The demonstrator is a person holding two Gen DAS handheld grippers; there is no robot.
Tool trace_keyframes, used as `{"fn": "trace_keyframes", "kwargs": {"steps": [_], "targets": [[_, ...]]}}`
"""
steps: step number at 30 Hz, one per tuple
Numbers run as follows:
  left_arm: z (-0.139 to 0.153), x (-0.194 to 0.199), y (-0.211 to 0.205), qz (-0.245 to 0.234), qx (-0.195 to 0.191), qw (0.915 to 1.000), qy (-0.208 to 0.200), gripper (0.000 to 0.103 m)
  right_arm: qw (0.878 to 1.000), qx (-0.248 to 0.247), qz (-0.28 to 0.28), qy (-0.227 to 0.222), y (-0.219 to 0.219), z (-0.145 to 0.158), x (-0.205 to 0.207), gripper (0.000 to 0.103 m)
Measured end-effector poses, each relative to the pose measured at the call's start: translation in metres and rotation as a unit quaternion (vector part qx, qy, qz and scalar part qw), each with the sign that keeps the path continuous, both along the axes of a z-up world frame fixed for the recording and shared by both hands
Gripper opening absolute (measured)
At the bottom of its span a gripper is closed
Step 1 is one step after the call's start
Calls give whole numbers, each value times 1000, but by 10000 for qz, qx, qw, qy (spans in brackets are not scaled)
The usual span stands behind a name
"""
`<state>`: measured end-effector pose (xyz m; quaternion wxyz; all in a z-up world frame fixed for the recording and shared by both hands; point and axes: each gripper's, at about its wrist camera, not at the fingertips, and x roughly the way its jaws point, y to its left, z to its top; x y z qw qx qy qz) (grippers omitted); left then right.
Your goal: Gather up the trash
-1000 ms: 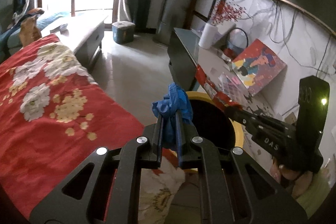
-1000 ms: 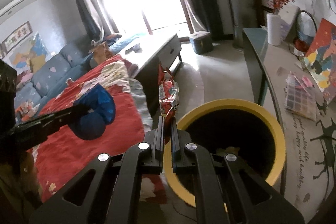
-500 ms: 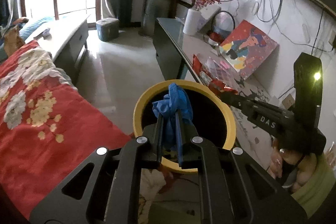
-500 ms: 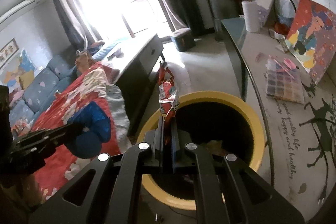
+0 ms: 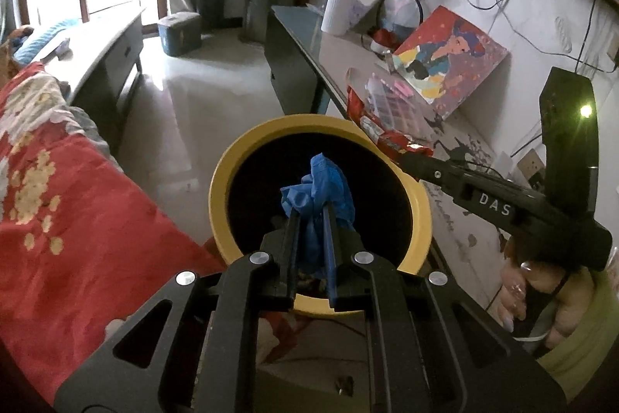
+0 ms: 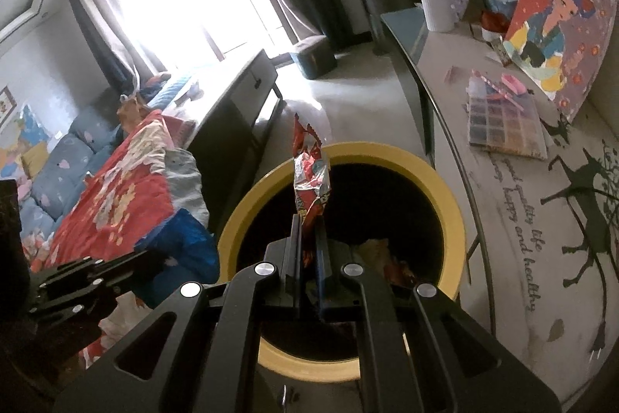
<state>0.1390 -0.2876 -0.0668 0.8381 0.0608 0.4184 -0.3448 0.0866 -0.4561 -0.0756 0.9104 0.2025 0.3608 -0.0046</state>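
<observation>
A round bin with a yellow rim (image 5: 232, 165) (image 6: 452, 204) and a dark inside stands on the floor below both grippers. My left gripper (image 5: 311, 215) is shut on a crumpled blue glove (image 5: 327, 180), held over the bin's mouth. My right gripper (image 6: 308, 223) is shut on a red snack wrapper (image 6: 311, 173) that sticks up over the bin's far rim. In the left wrist view the right gripper (image 5: 406, 157) comes in from the right with the wrapper (image 5: 387, 138) at the rim. The right wrist view shows the left gripper (image 6: 154, 258) and glove (image 6: 185, 242) left of the bin. Some trash (image 6: 387, 254) lies inside.
A red flowered blanket (image 5: 58, 200) lies to the left of the bin. A long sideboard (image 6: 522, 219) on the right carries a bead box (image 6: 503, 122), a painting (image 6: 557, 29) and a white vase (image 6: 437, 2). A low grey table (image 5: 108, 41) stands beyond, with bare floor (image 5: 201, 95) between.
Both grippers have come down and moved over the bin. The glove now hangs over the bin's opening instead of in front of it, and the wrapper is nearer the rim.
</observation>
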Motion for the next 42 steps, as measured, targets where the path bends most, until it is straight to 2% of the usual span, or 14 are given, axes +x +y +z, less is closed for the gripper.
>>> {"fn": "trace_keyframes", "kwargs": {"steps": [5, 9, 11, 13, 14, 16, 17, 19, 23, 25, 35, 42], "targets": [[-12, 8, -6, -26, 81, 9999, 151, 6, 9999, 53, -70, 111, -5, -8, 2, 10], [-18, 13, -11, -68, 108, 9997, 200, 7, 9998, 73, -109, 165, -8, -13, 2, 18], [-20, 15, -13, -70, 126, 9997, 211, 16, 9997, 80, -143, 169, -10, -12, 1, 23], [-20, 16, -12, -74, 98, 9997, 233, 26, 9997, 80, -168, 168, -11, -11, 1, 32], [-19, 16, -11, -61, 91, 9997, 213, 29, 9997, 68, -175, 155, -12, -10, 0, 34], [-17, 17, -7, 9, 81, 9998, 203, 43, 9998, 28, -179, 120, -11, -7, -2, 45], [-15, 18, -3, 72, 41, 9997, 217, 45, 9998, -14, -181, 89, -10, -5, -4, 47], [-9, 20, 5, 192, -28, 9996, 216, 57, 9998, -65, -157, 61, -8, -1, -6, 55], [4, 23, 20, 431, -139, 9988, 158, 69, 9997, -203, -112, -35, 1, 9, -11, 67], [11, 23, 32, 592, -204, 9980, 104, 80, 9996, -270, -95, -83, 6, 14, -13, 75], [38, 14, 80, 1207, -224, 9923, -184, 92, 9973, -609, 245, -335, 51, 43, -23, 89], [54, 0, 125, 1633, -353, 9853, -368, 92, 9938, -794, 527, -580, 91, 63, -33, 96]]}}
